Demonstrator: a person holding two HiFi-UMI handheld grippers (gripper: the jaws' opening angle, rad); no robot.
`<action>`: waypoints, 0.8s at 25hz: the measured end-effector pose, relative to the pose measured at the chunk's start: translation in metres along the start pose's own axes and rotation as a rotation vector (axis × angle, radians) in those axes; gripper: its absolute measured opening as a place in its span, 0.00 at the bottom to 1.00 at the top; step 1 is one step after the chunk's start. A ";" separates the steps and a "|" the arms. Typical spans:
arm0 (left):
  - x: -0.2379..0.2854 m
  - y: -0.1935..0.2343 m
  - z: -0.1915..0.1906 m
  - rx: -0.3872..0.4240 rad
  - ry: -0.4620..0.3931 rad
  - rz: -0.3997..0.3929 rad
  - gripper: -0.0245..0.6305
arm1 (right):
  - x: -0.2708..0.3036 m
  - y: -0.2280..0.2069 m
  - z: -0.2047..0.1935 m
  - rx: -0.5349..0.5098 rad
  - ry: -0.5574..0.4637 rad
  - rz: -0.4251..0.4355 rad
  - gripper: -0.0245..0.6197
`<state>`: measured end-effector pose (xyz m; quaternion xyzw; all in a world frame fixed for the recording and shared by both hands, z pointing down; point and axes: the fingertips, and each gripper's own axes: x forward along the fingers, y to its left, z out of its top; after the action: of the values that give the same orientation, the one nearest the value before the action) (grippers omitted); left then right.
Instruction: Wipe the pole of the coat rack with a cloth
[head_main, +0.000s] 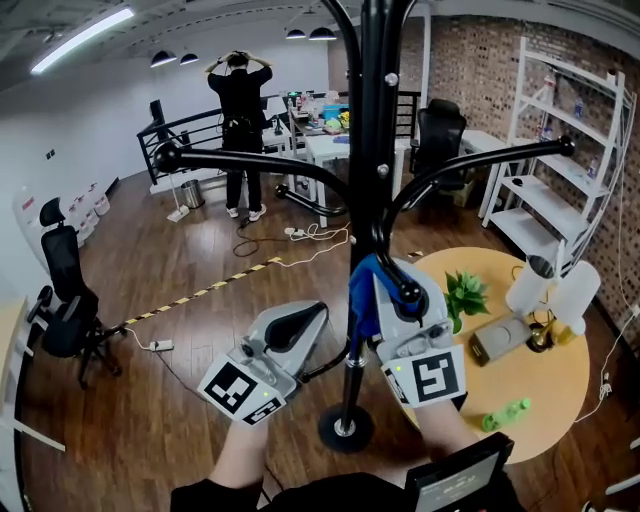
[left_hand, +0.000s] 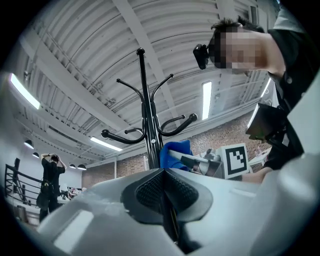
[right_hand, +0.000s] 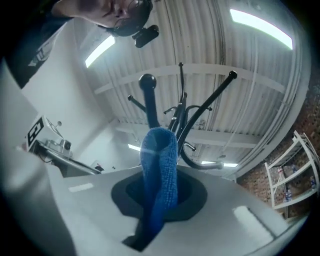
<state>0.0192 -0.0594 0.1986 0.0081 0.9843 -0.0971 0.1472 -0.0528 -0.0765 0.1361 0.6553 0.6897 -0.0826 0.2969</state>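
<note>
Right gripper sits closest, jaws clamped on the blue cloth, which looks pressed to the coat rack pole at its ten o'clock. Left gripper waits at eight o'clock, jaws together, empty. Push hard and the unsteadied rack could tip.

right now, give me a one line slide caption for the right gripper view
Right gripper shut on a blue cloth, looking up along it at the black coat rack overhead.
</note>
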 end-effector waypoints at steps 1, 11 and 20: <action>0.002 0.001 0.003 0.009 -0.004 0.002 0.03 | 0.003 -0.003 0.005 -0.016 -0.013 0.019 0.06; 0.025 -0.010 0.015 0.059 -0.027 0.033 0.03 | 0.002 -0.031 0.031 0.057 -0.119 0.106 0.06; 0.037 -0.008 0.028 0.050 -0.085 0.000 0.03 | 0.015 -0.054 0.054 -0.011 -0.163 0.106 0.06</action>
<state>-0.0083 -0.0735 0.1629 0.0077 0.9744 -0.1220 0.1885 -0.0878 -0.0976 0.0700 0.6802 0.6282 -0.1158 0.3596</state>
